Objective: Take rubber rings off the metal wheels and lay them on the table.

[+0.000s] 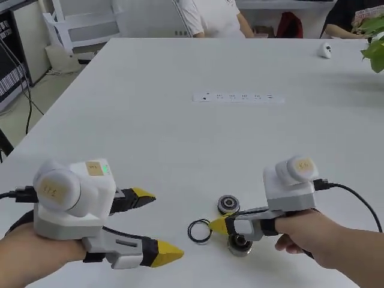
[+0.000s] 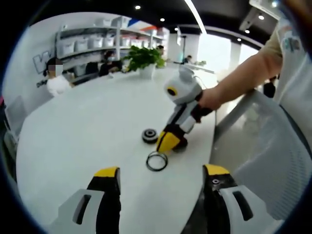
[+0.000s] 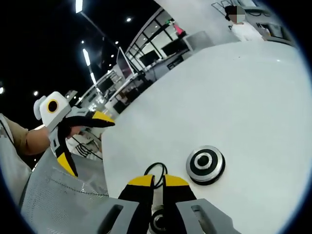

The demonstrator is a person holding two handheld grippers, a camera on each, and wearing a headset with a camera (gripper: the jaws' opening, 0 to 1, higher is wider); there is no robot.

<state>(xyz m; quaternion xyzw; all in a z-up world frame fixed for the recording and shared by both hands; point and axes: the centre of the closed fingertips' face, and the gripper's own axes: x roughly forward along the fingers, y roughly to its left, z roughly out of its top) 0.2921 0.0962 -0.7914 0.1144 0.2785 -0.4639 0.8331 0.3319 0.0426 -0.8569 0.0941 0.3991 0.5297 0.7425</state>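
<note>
**One ring down, the next wheel lying beyond the right jaws**

The left gripper (image 1: 156, 224) is hovering with its jaws spread and empty. The right gripper (image 1: 219, 226), over the near wheel (image 1: 240, 245), is pressing its jaws almost together at the rubber ring (image 1: 198, 231), which is lying flat on the table (image 1: 180, 120). I cannot tell whether they are pinching it. The far wheel (image 3: 205, 165) is waiting just ahead, and the right gripper view is showing its black ring in place.

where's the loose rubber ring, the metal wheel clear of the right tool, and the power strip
rubber ring (image 1: 189, 231), head view, left side of its band
metal wheel (image 1: 228, 204), head view, its hub
power strip (image 1: 239, 97), head view, middle of its top face
</note>
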